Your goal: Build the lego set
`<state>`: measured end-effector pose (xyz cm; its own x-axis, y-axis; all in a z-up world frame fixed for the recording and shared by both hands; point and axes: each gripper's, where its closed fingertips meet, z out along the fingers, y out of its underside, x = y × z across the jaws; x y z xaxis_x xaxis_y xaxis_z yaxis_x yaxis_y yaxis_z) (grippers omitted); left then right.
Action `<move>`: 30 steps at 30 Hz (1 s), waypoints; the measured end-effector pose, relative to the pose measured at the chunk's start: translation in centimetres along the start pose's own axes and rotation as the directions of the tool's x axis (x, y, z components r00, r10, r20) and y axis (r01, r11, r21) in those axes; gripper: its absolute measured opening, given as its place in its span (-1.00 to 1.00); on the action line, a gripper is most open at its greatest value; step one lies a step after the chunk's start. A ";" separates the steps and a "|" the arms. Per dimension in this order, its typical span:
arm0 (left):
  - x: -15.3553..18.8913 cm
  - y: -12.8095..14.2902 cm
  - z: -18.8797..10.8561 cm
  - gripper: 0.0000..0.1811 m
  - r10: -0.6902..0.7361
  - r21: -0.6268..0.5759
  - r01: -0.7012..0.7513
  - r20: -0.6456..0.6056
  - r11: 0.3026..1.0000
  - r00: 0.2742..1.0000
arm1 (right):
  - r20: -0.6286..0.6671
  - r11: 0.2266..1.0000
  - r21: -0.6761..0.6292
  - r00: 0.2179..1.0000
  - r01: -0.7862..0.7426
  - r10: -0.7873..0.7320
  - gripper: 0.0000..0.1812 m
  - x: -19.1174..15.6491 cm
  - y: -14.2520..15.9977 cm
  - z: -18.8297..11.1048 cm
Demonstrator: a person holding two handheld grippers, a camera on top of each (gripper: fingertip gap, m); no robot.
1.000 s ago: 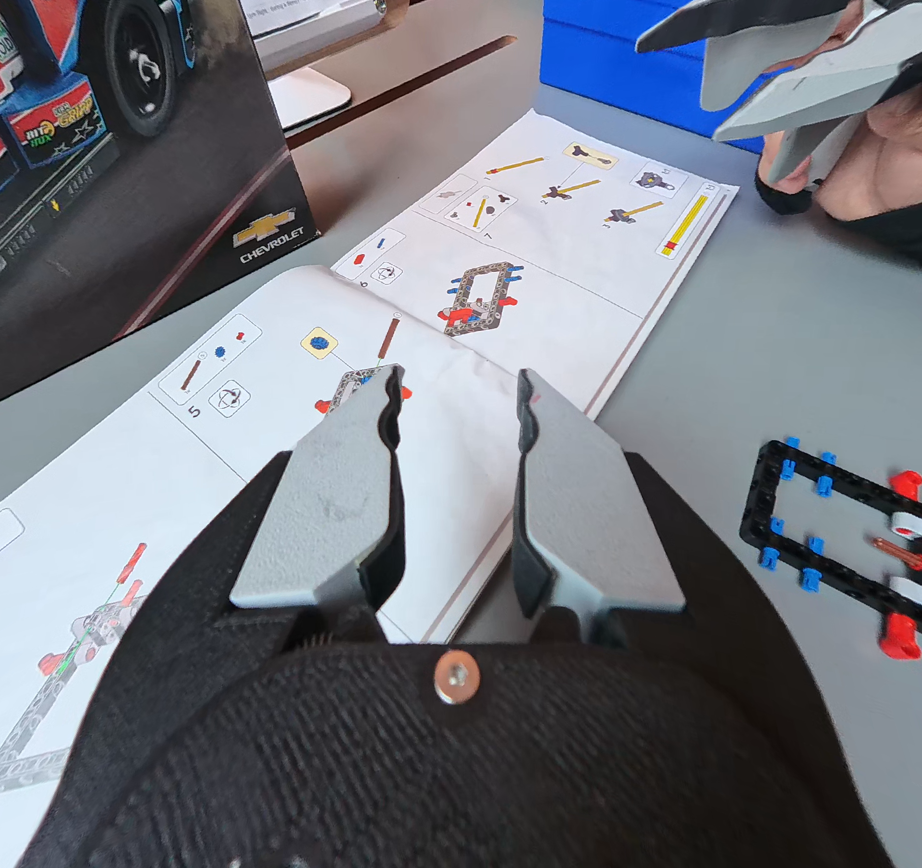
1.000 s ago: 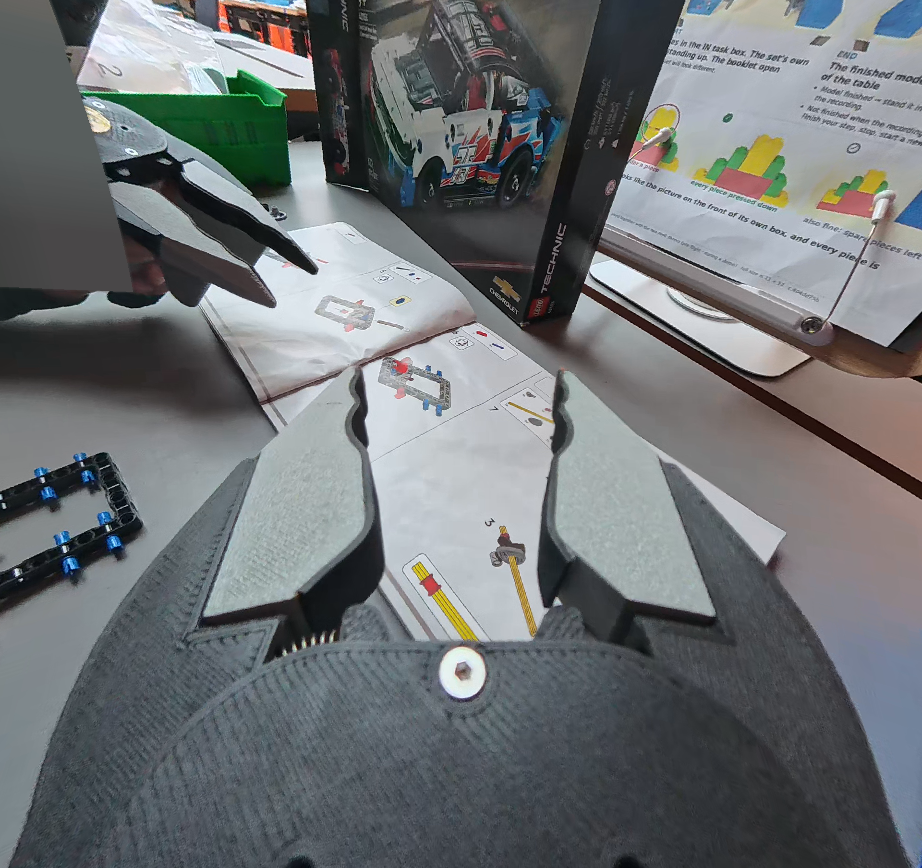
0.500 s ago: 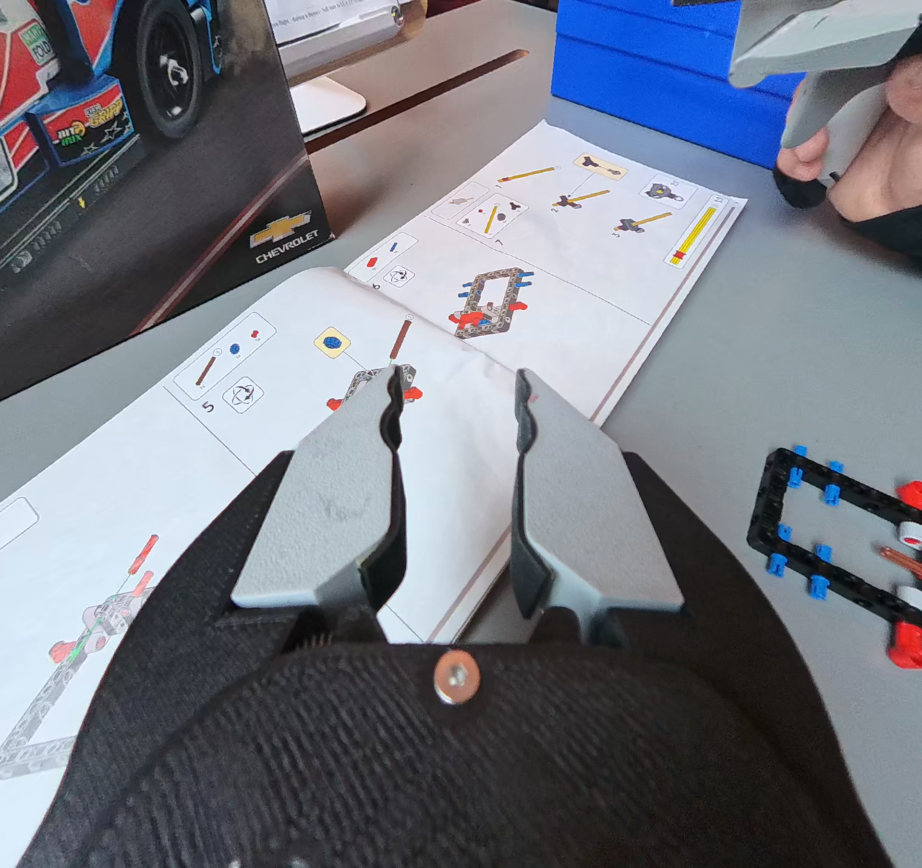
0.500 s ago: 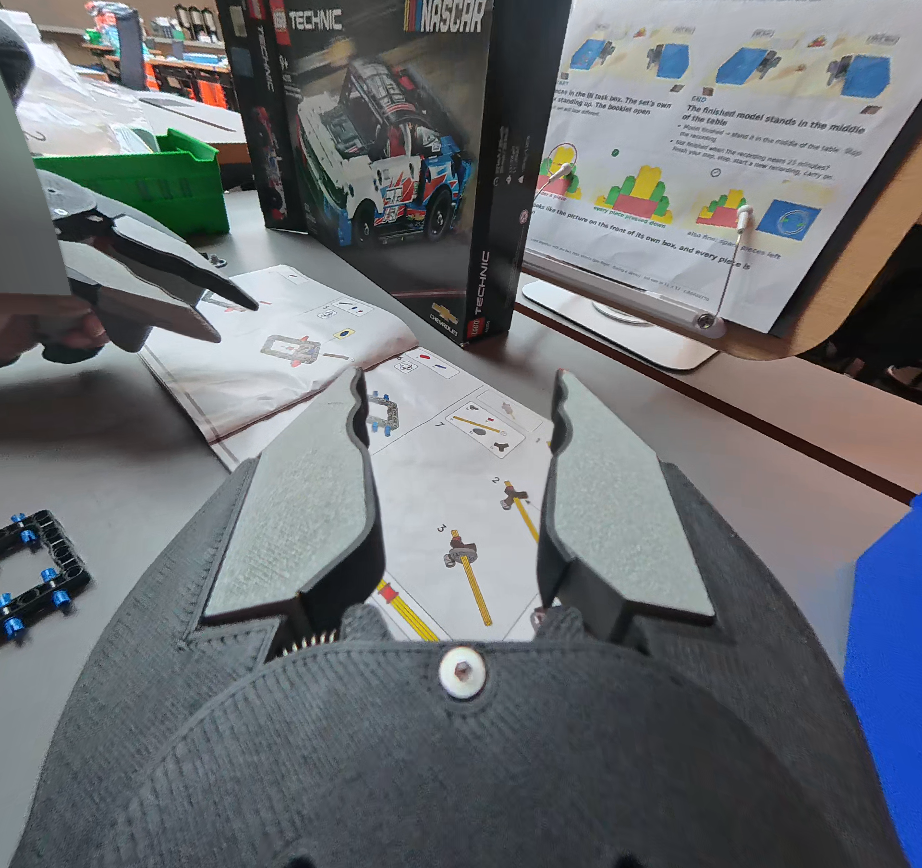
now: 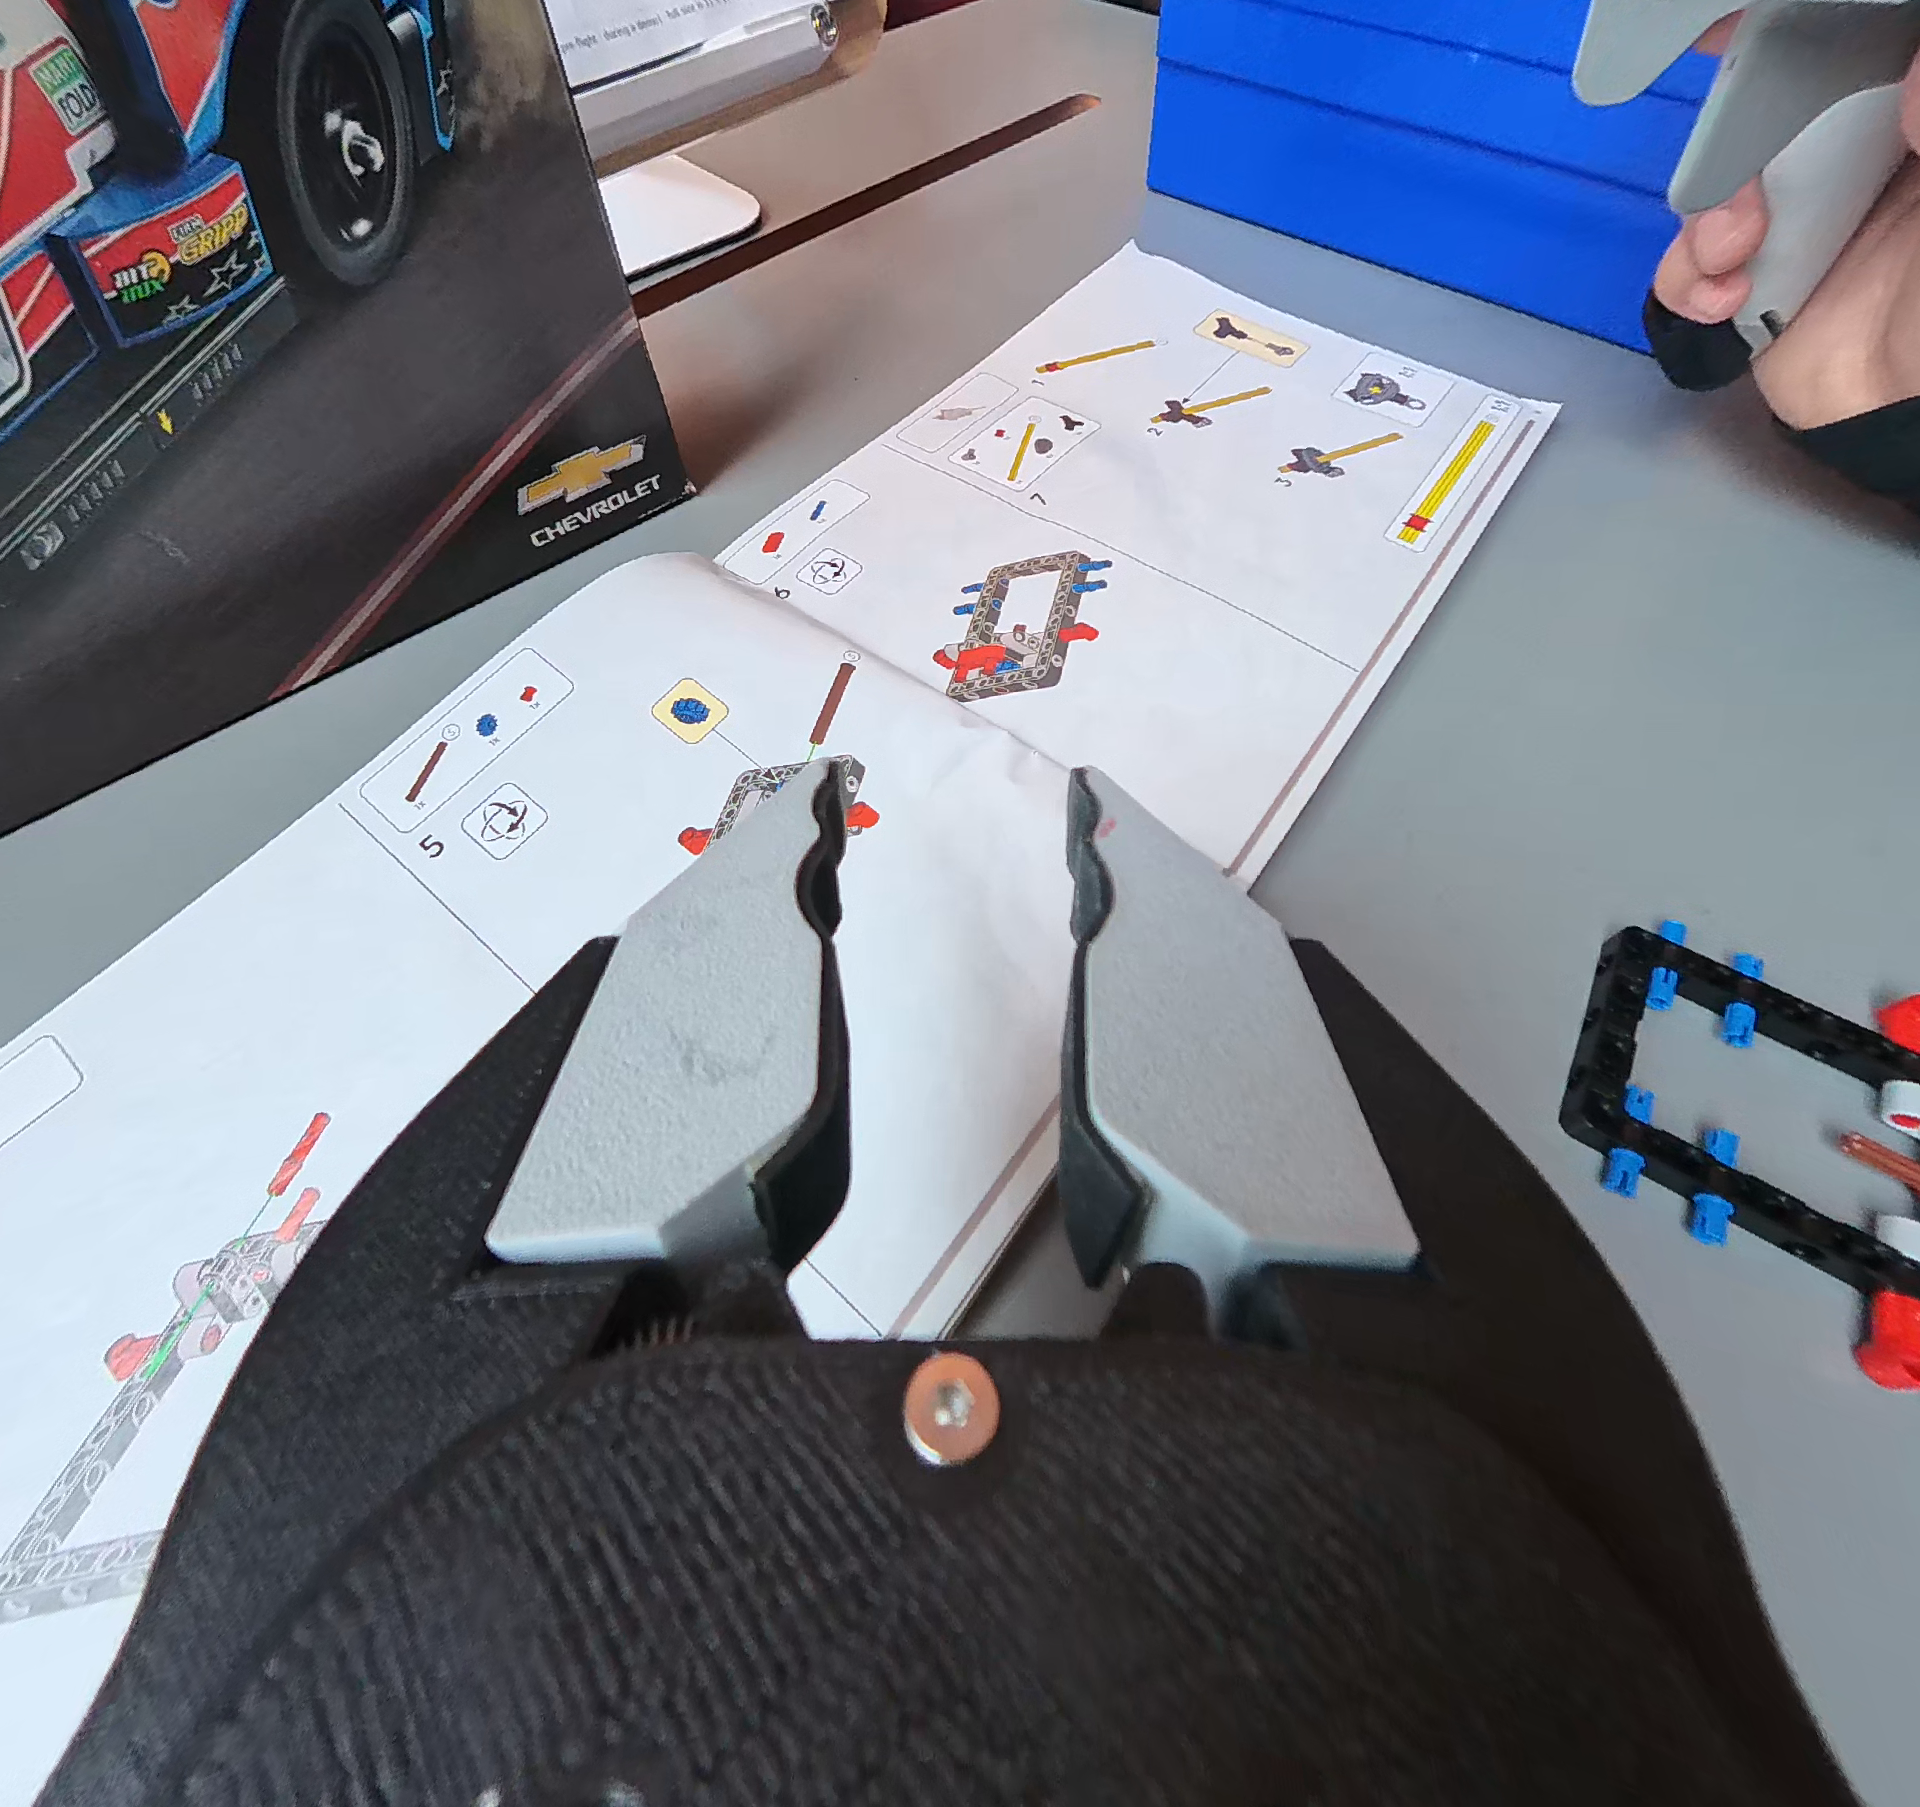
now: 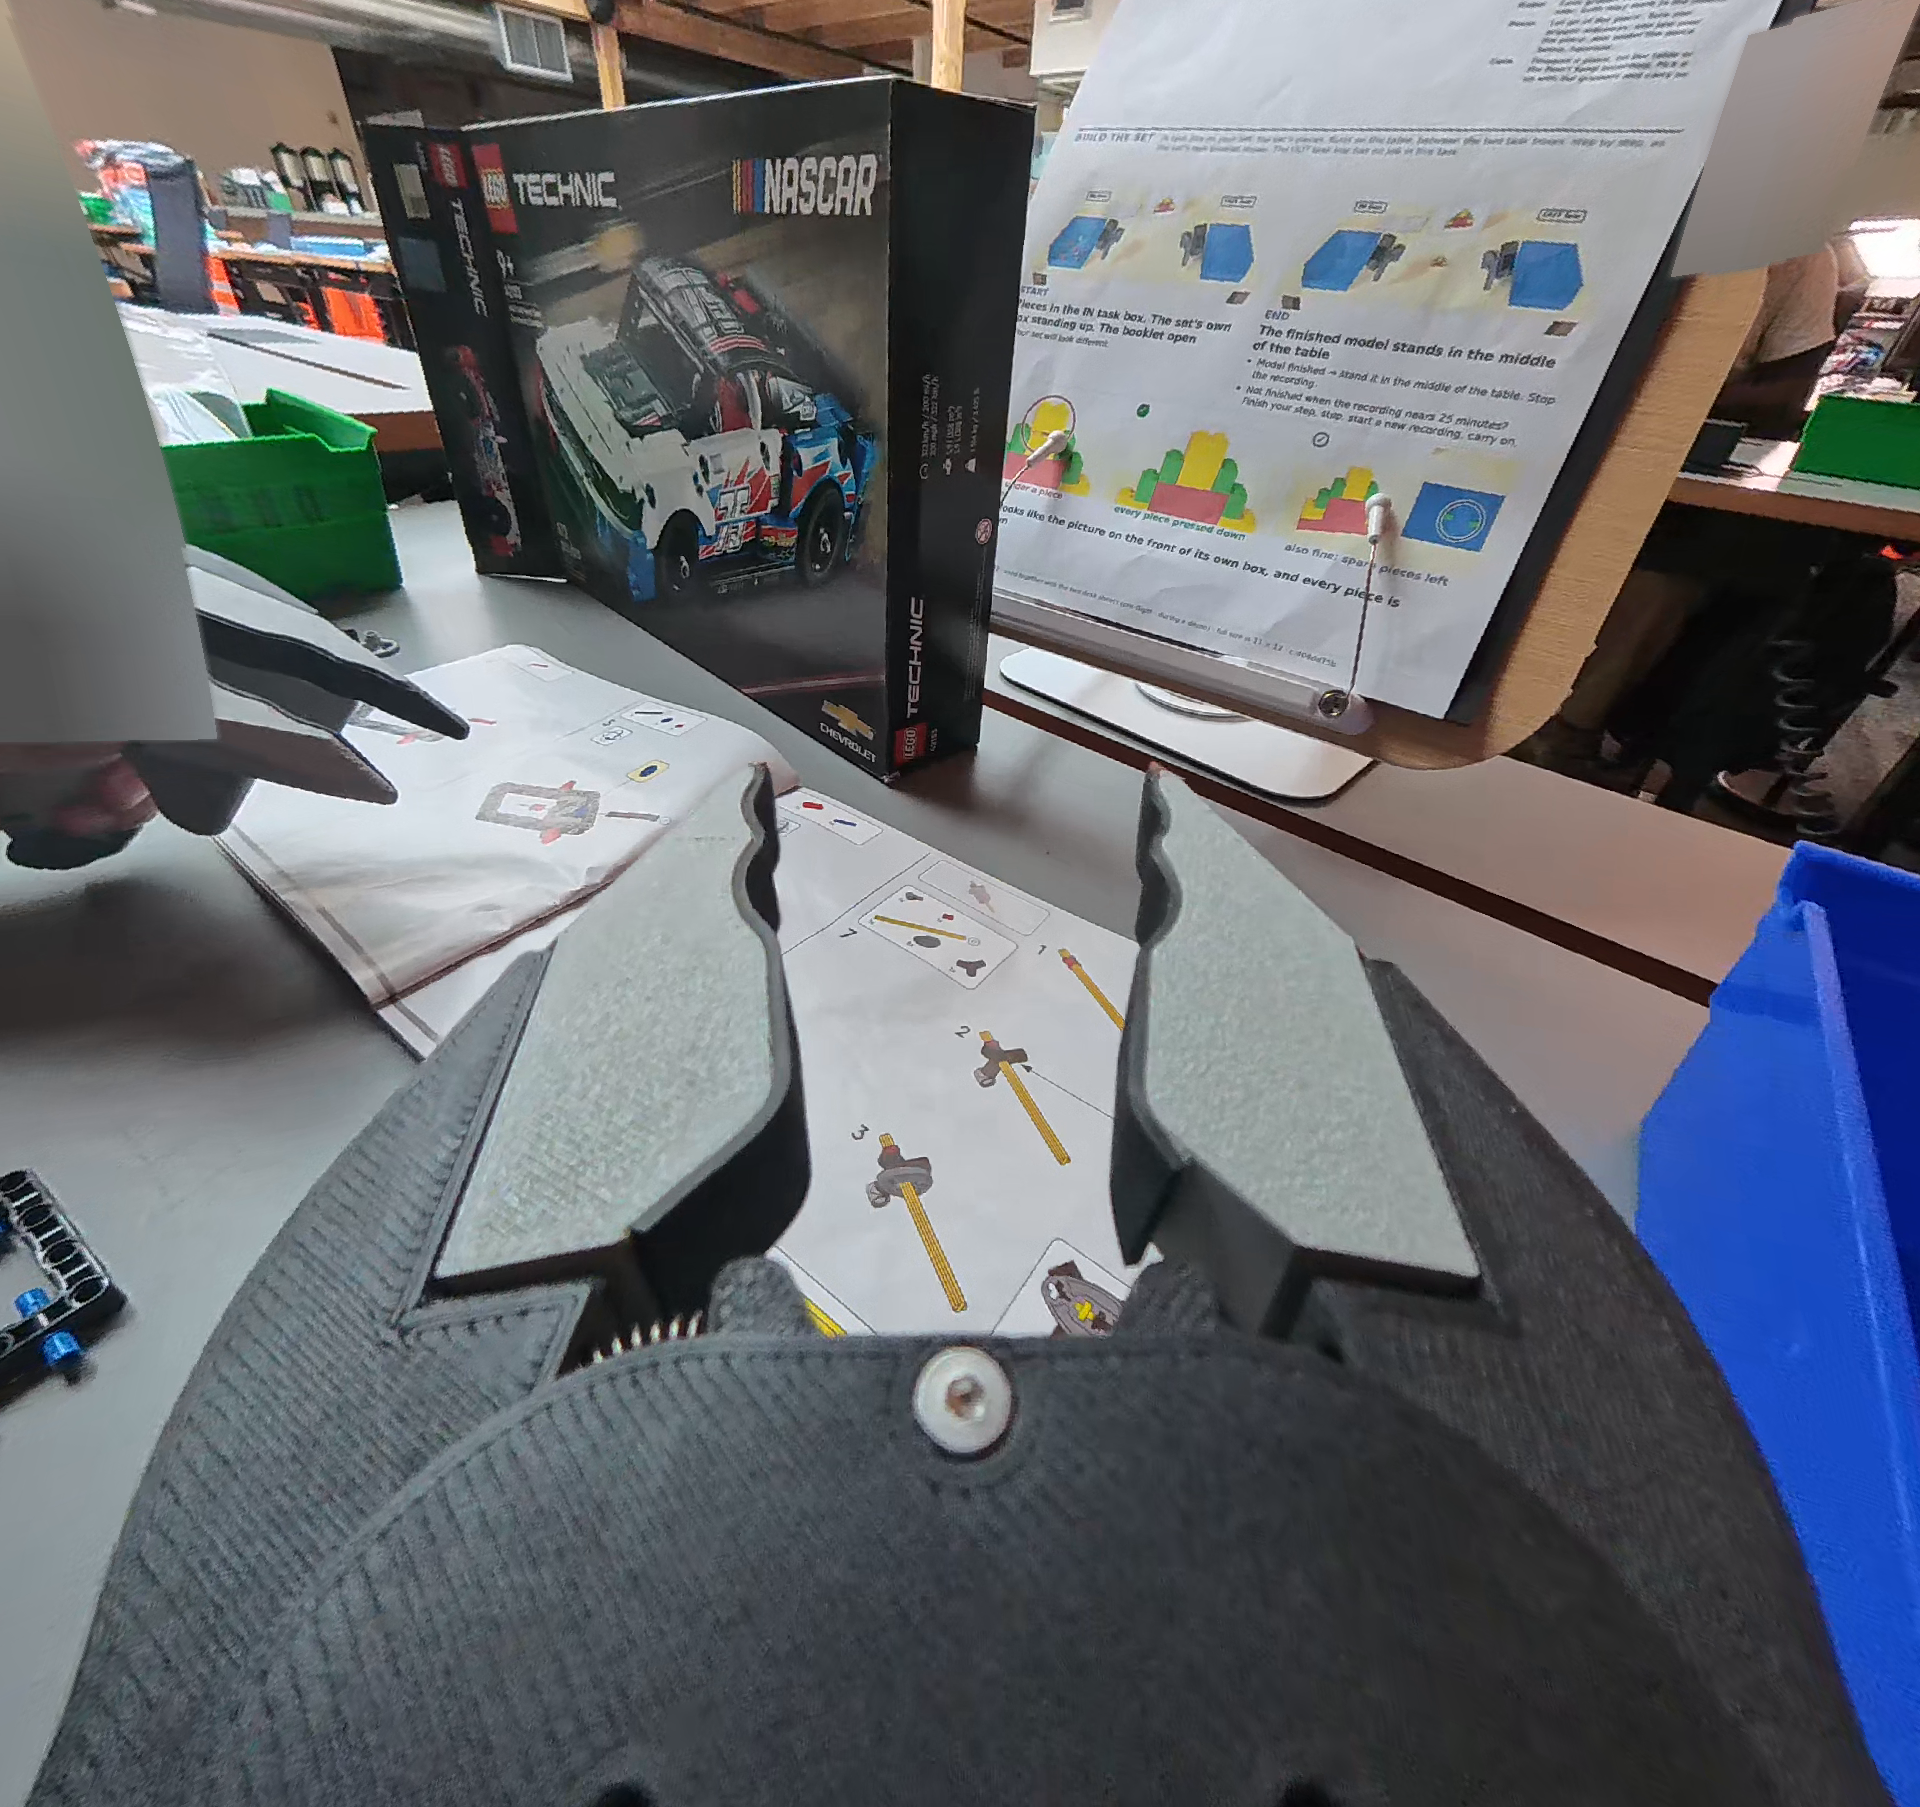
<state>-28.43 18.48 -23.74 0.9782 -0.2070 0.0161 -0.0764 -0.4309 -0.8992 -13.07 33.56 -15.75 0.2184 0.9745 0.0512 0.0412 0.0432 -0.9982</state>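
Note:
A black Lego frame (image 5: 1756,1103) with blue pins, red end pieces and a brown axle lies on the grey table at the right of the left wrist view; its corner shows at the left edge of the right wrist view (image 6: 57,1284). The open instruction booklet (image 5: 1039,552) lies flat in the middle, also in the right wrist view (image 6: 935,1009). My left gripper (image 5: 951,791) is open and empty over the booklet. My right gripper (image 6: 951,791) is open and empty above the booklet's right page, and shows top right in the left wrist view (image 5: 1756,22).
The set's black box (image 6: 727,427) stands behind the booklet. A blue bin (image 6: 1808,1238) stands at the right, a green bin (image 6: 281,500) at the far left. A stand with a printed sheet (image 6: 1320,303) is behind the booklet.
My right gripper has risen and swung right, so the blue bin has come into its view. My left gripper has stayed almost still, open over the booklet.

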 end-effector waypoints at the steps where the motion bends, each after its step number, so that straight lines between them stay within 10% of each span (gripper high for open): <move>1: 0.0 0.0 0.0 -0.55 -0.001 0.000 0.001 -0.001 1.000 1.000 | 0.002 1.000 0.003 1.000 -0.004 0.004 -0.26 0.0 -0.1 0.0; 30: 4.2 0.2 1.7 -0.42 0.015 -0.068 -0.021 -0.087 0.997 0.996 | 0.042 0.998 0.052 0.999 -0.033 0.031 -0.21 -0.9 -0.5 0.3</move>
<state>-24.04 18.98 -24.61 0.9566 -0.2888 0.0402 -0.1099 -0.4850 -0.8676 -13.54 32.74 -15.36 0.1786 0.9837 0.0186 -0.0169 0.0220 -0.9996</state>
